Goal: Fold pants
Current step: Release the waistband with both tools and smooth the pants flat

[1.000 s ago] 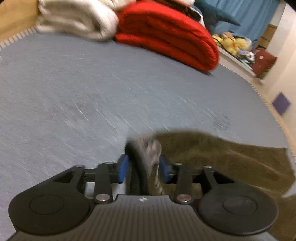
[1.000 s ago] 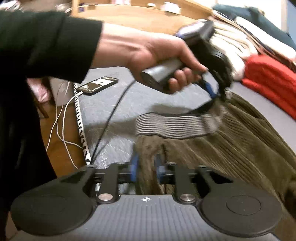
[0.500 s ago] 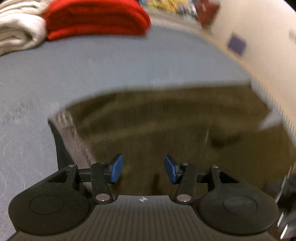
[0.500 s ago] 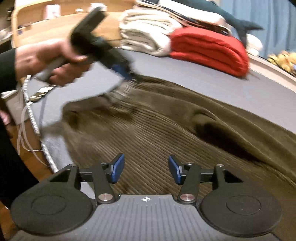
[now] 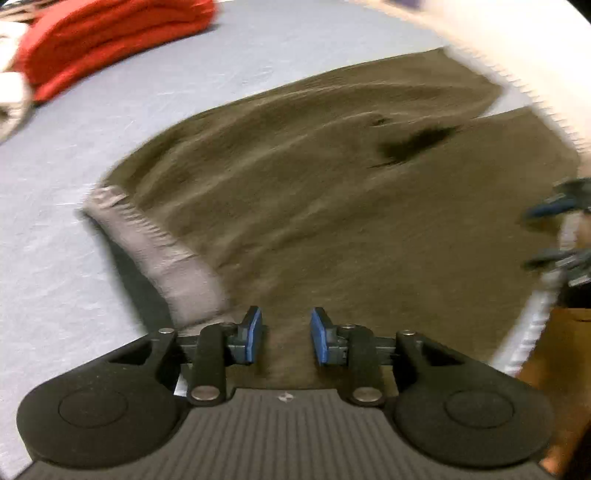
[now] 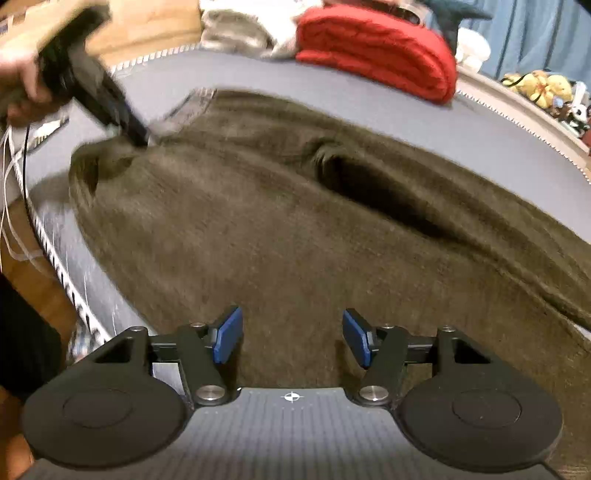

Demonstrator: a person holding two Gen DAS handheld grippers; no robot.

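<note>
- Left wrist view: the pants (image 5: 332, 192) lay spread flat on the bed (image 5: 55, 258), directly ahead of and beneath the left gripper (image 5: 286, 339), whose blue fingers (image 5: 253, 339) stood apart with nothing between them.
- The grey ribbed waistband (image 5: 159, 251) lay just left of those fingers, close to the left fingertip, so the left gripper was the nearer one to the waist end.
- The long axis of the pants ran from the waistband away towards the far right, where the leg ends reached near the bed's edge.
- Right wrist view: the right gripper (image 6: 291, 339) hovered over the middle of the olive cloth, fingers wide apart and empty, with a deep dark crease (image 6: 369, 188) ahead of it.
- In that view the left gripper sat at the far left, its tip down at the waist corner.
- A folded red blanket (image 6: 376, 48) and pale bedding (image 6: 236, 33) lay well apart at the far side of the bed; neither seemed likely to block a fold.
- The crease looked like the main thing to smooth out first.
</note>
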